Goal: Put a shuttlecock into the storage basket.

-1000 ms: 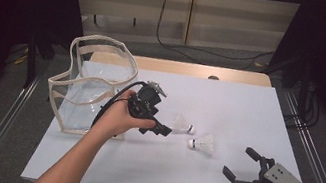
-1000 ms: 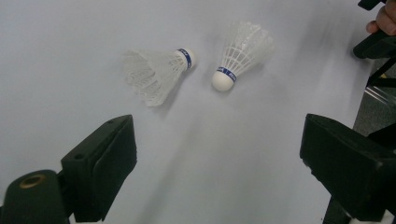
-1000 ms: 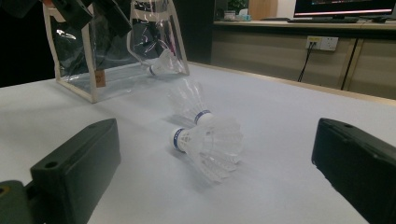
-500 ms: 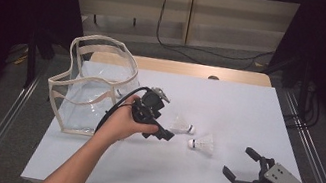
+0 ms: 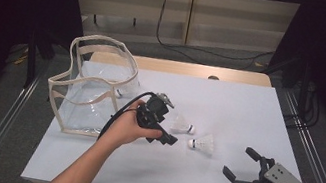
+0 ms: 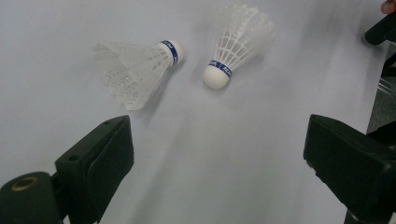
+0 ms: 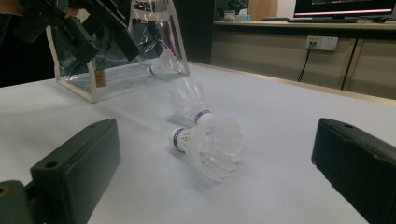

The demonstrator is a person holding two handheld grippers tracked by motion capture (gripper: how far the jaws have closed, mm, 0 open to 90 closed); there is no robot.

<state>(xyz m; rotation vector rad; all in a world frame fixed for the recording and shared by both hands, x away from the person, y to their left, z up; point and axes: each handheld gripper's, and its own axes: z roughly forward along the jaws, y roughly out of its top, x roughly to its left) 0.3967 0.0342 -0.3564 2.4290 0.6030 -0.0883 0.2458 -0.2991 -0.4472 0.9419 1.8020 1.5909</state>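
While the left gripper (image 5: 160, 130) hangs over the white table (image 5: 230, 103) in the high view, its jaws spread and holding nothing, two shuttlecocks lie just ahead of it: the near shuttle (image 5: 182, 125) just off its tip and the far shuttle (image 5: 203, 144) a little to the right, close together but apart. A clear bag (image 5: 93, 89) stands open at the table's left, and I judge the job to be loading shuttles into it, with the reach for the next one in hand. The right gripper (image 5: 245, 168) rests near the front right edge, jaws wide, empty, well away from both. In the left gripper view the two black jaws stand wide apart at the bottom corners, touching nothing; the near shuttle (image 6: 135, 67) lies on its side above the left jaw, cork pointing right, and the far shuttle (image 6: 238, 44) lies beside it with its cork pointing down-left. The next move, as I see it, calls for lowering forward until one shuttle sits between the jaws, then closing gently on cork or skirt. In the right gripper view its own jaws gape with both shuttles lying between them farther off, the far shuttle (image 7: 208, 144) nearest, and the bag (image 7: 119, 70) behind with a third shuttle (image 7: 161, 65) already inside.
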